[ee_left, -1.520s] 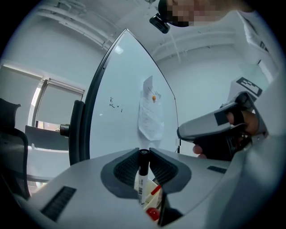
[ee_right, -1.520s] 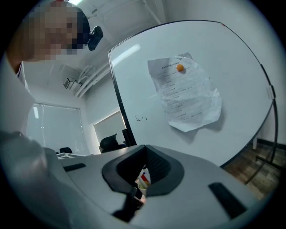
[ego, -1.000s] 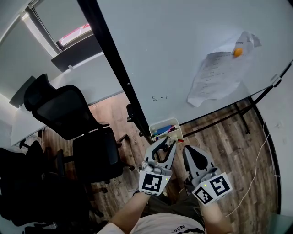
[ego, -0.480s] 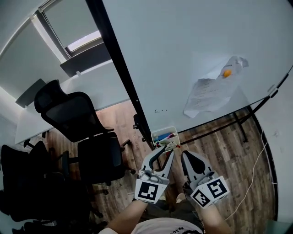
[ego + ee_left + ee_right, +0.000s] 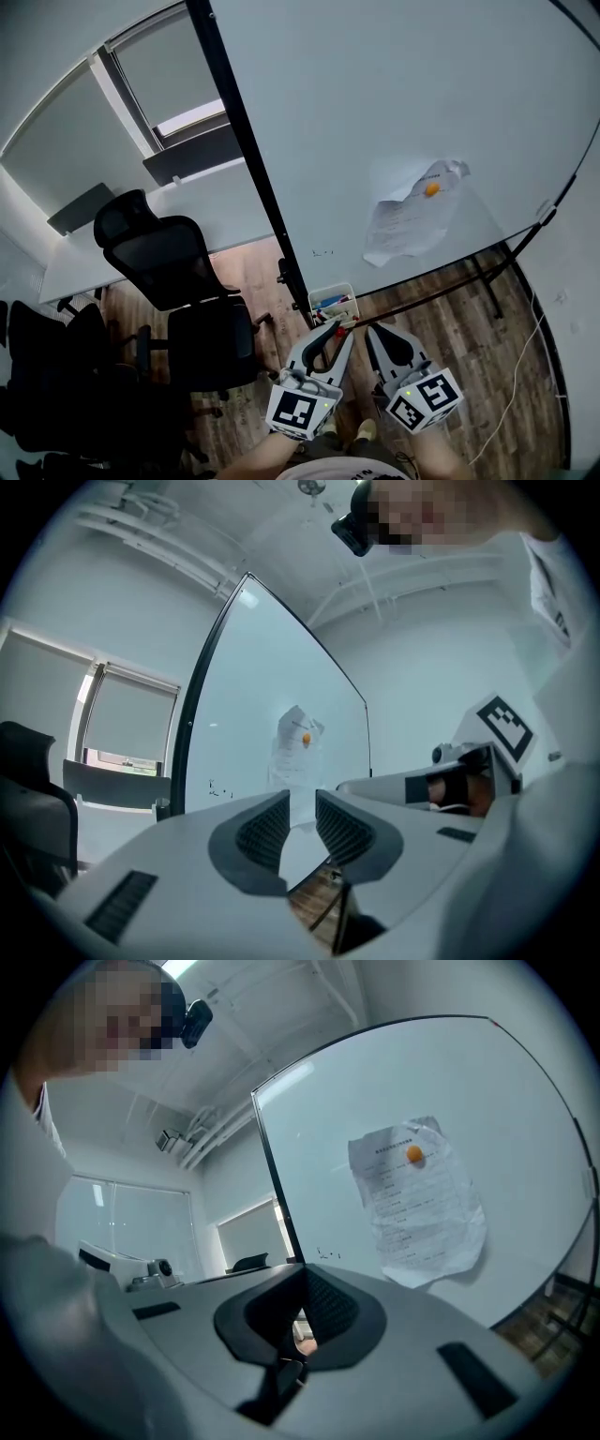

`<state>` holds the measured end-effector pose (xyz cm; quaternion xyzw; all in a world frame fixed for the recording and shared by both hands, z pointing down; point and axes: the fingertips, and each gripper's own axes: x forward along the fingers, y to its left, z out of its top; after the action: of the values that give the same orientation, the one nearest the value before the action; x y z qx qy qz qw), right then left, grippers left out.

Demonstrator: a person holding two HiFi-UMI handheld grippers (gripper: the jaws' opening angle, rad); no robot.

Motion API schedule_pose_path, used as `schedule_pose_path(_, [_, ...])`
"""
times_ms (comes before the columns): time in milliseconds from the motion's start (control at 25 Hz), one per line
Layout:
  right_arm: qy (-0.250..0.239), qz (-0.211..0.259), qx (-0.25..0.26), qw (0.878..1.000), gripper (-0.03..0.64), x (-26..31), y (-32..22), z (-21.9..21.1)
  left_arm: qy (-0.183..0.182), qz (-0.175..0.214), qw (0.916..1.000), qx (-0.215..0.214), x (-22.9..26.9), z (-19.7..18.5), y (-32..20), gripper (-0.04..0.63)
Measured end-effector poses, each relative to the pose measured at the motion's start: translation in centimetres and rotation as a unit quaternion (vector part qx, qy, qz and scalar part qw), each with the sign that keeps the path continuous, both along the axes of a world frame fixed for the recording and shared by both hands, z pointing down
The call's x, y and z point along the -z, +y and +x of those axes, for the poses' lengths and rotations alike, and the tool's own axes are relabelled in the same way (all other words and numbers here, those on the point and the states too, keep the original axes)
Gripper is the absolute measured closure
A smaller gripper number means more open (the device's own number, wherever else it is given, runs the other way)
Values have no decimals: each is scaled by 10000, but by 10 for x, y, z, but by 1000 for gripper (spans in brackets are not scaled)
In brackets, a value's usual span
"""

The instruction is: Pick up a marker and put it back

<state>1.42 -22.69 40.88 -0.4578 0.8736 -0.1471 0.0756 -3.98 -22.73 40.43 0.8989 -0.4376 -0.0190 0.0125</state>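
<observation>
A small white tray hangs at the whiteboard's lower edge and holds blue and red markers. In the head view my left gripper sits just below the tray, pointing at it. Its jaws stand open, and in the left gripper view only the board shows through the gap. My right gripper is beside it to the right, also just short of the tray. Its pads meet at the tips in the right gripper view, with nothing held. Neither gripper holds a marker.
A crumpled printed sheet is pinned to the board by an orange magnet. The board's black frame post runs down to the tray. Black office chairs and a white desk stand to the left. A cable lies on the wooden floor.
Both grippers have risen together in front of the board, still side by side. The head view has tilted up, showing more of the board and window. Neither jaw gap has visibly changed.
</observation>
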Motion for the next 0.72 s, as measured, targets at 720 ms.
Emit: schedule_pose_path(720, [62, 383, 331, 9987, 604, 51, 52, 7, 355, -262, 9990, -65, 49, 11, 68, 546])
